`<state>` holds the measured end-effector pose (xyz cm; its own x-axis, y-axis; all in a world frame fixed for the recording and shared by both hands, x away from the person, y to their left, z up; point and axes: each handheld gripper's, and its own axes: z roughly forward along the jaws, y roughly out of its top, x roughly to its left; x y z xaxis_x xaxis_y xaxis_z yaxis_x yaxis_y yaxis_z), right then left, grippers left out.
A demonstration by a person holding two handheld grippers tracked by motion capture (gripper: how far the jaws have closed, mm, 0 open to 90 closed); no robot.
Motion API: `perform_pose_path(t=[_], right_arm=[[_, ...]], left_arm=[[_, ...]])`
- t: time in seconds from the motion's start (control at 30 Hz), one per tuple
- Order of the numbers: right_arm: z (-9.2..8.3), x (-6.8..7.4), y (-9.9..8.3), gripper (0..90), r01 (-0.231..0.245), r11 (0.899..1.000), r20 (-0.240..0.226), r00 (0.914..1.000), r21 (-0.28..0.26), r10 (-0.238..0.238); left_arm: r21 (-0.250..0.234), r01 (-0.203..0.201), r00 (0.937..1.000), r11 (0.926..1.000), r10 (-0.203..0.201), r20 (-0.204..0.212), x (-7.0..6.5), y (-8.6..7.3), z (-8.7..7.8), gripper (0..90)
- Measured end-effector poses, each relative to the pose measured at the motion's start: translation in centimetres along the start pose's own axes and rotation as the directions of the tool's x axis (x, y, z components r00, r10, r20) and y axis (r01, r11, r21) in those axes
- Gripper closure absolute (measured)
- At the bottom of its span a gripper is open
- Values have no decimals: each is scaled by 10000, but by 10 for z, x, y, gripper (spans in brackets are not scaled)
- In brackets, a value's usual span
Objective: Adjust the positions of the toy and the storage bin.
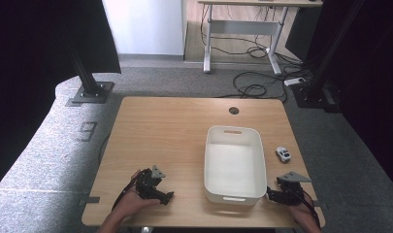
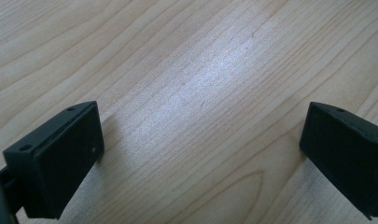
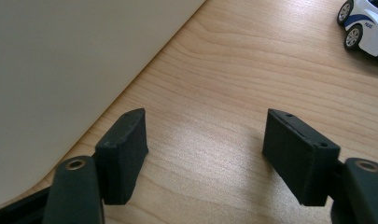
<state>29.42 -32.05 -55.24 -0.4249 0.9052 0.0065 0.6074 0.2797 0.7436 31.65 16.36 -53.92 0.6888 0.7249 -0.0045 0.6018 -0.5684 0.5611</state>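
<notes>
White bin (image 1: pixel 235 189) holds nothing; toy car (image 1: pixel 283 154) beside.

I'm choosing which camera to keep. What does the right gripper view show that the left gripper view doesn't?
Right gripper view alone: the white bin's side wall at its left and a white toy police car at its upper right, ahead of the right gripper. Left gripper view alone: the left gripper over bare wood. Both: the wooden table and open black fingers with nothing between them.
</notes>
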Motion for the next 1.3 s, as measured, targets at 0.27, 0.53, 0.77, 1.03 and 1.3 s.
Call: perform_pose_path(t=[0.27,0.53,0.77,1.03,1.3], right_arm=[[-1,-1,2,291,73,10000,91,9999,57,-74],[-7,0,8,304,-61,9991,85,9999,-419,64],[-12,3,14,305,-287,9971,71,9995,-706,292],[-17,6,19,310,-427,9950,-17,9991,-900,427],[-25,7,22,310,-532,9911,-2,9986,-1218,535]], left_arm=[[-21,-16,10000,10000,16,12,0,0,0,0],[-30,-9,10000,10000,9,15,0,0,0,0],[-7,14,10000,10000,-14,-7,0,0,0,0],[-35,-32,10000,10000,32,35,0,-1,0,0],[-23,-29,10000,10000,29,32,0,-1,0,0]])
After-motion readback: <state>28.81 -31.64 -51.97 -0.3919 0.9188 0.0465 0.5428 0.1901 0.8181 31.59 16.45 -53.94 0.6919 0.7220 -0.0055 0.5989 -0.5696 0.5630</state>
